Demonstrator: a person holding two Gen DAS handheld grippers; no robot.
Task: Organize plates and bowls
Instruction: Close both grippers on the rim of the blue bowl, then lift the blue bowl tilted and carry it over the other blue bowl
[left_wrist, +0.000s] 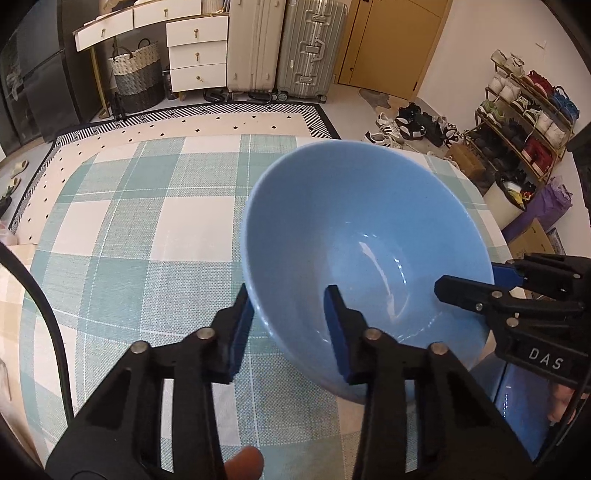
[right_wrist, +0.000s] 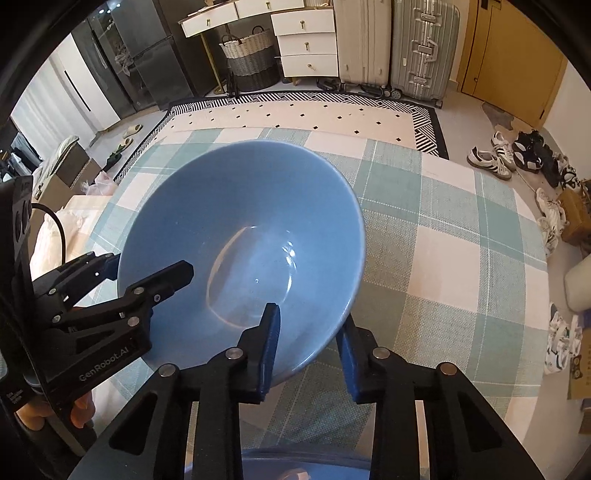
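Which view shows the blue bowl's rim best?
Right wrist: the blue bowl shows nearly its whole rim, with both grippers straddling opposite sides. The left wrist view shows it tilted, its near rim cut by the left gripper and right gripper.

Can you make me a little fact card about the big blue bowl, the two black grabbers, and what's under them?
bowl: blue bowl, empty, tilted, over the table
left gripper: one finger outside the bowl's wall, one inside, straddling the rim; no clear pinch yet
right gripper: straddles the rim on the opposite side, jaws not clearly touching
table cover: green and white checked cloth
below the bowl: another blue dish, only its edge shows
background: two suitcases, woven basket, shoe rack
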